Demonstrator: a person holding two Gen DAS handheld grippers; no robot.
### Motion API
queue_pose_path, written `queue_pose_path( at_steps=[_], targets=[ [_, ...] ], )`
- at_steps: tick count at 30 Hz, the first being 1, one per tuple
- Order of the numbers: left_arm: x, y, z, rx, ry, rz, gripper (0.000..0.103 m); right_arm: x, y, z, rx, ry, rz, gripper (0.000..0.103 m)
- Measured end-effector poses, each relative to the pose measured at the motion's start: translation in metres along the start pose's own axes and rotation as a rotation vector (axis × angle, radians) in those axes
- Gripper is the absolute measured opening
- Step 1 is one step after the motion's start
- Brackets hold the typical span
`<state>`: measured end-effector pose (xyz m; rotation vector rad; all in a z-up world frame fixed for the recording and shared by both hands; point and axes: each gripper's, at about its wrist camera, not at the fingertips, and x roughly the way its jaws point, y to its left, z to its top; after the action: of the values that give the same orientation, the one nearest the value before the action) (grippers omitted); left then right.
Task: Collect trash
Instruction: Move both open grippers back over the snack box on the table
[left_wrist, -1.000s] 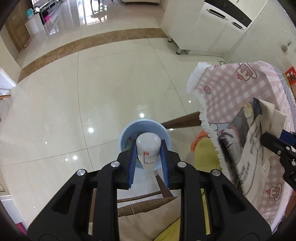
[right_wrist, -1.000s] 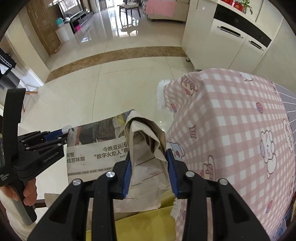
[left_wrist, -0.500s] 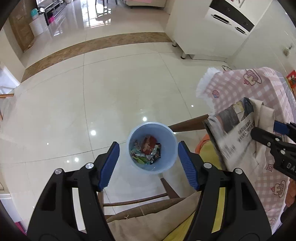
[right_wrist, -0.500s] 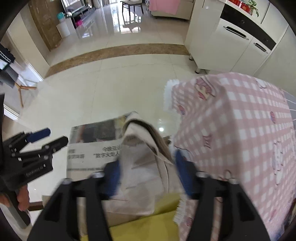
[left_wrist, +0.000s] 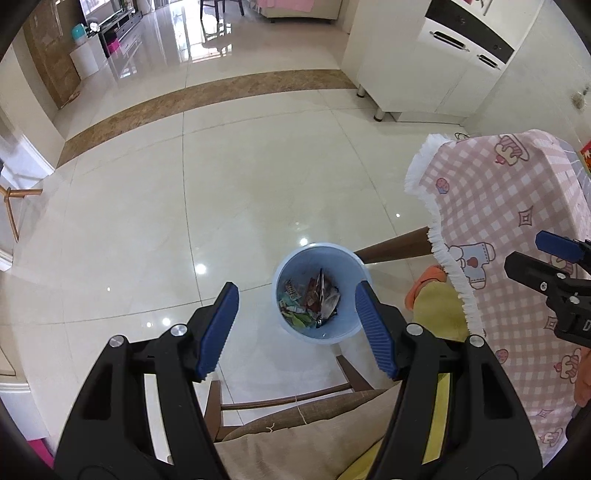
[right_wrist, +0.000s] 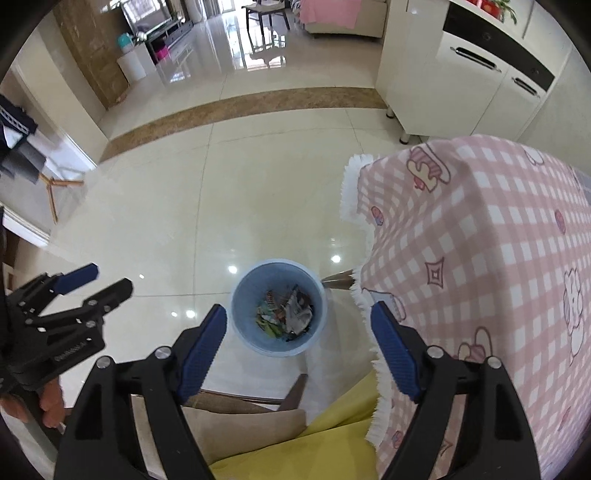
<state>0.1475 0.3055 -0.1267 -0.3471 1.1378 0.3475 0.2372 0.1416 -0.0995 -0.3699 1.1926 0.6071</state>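
A light blue trash bin (left_wrist: 320, 293) stands on the tiled floor below both grippers; it also shows in the right wrist view (right_wrist: 277, 307). Inside it lie wrappers and crumpled newspaper (right_wrist: 298, 312). My left gripper (left_wrist: 297, 326) is open and empty, high above the bin. My right gripper (right_wrist: 297, 347) is open and empty, also above the bin. The right gripper shows at the right edge of the left wrist view (left_wrist: 554, 273); the left gripper shows at the left of the right wrist view (right_wrist: 70, 306).
A table with a pink checked cloth (right_wrist: 480, 266) stands to the right of the bin, its wooden leg (left_wrist: 395, 245) beside the rim. A chair with a beige cushion (left_wrist: 314, 435) and yellow cloth (right_wrist: 314, 443) lies below me. White cabinets (left_wrist: 436, 62) stand at the back right.
My left gripper opened and dropped the white bottle into the bin. My right gripper opened and let go of the newspaper, which now lies in the bin.
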Motion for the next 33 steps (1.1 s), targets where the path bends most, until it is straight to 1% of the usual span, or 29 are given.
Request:
queue_pose_path(
  at_steps=[5, 8, 11, 13, 15, 19, 23, 26, 28, 31, 33],
  targets=[
    [-0.014, -0.015, 0.001, 0.030, -0.041, -0.026, 0.065, -0.021, -0.012, -0.008, 0.044, -0.063, 0.017, 0.079],
    [-0.023, -0.026, 0.003, 0.056, -0.066, -0.035, 0.065, -0.037, -0.023, -0.017, 0.085, -0.100, 0.047, 0.079],
    [-0.037, -0.047, 0.006, 0.099, -0.100, -0.059, 0.065, -0.056, -0.035, -0.025, 0.116, -0.142, 0.064, 0.079],
    [-0.045, -0.063, 0.005, 0.133, -0.126, -0.077, 0.065, -0.068, -0.043, -0.032, 0.121, -0.170, 0.058, 0.079],
    [-0.054, -0.082, 0.005, 0.177, -0.152, -0.097, 0.065, -0.084, -0.055, -0.042, 0.143, -0.210, 0.036, 0.079],
    [-0.067, -0.122, 0.004, 0.253, -0.181, -0.137, 0.065, -0.105, -0.080, -0.060, 0.182, -0.248, 0.010, 0.079],
    [-0.077, -0.160, -0.001, 0.317, -0.223, -0.147, 0.065, -0.129, -0.111, -0.084, 0.241, -0.295, -0.036, 0.079],
    [-0.078, -0.191, -0.010, 0.380, -0.211, -0.217, 0.065, -0.145, -0.140, -0.110, 0.297, -0.318, -0.099, 0.079],
    [-0.079, -0.216, -0.015, 0.431, -0.208, -0.248, 0.065, -0.159, -0.157, -0.125, 0.333, -0.336, -0.117, 0.079],
    [-0.084, -0.252, -0.025, 0.513, -0.205, -0.303, 0.065, -0.181, -0.187, -0.158, 0.415, -0.386, -0.157, 0.079],
    [-0.089, -0.279, -0.035, 0.574, -0.206, -0.348, 0.065, -0.197, -0.208, -0.190, 0.497, -0.431, -0.217, 0.080]
  ],
)
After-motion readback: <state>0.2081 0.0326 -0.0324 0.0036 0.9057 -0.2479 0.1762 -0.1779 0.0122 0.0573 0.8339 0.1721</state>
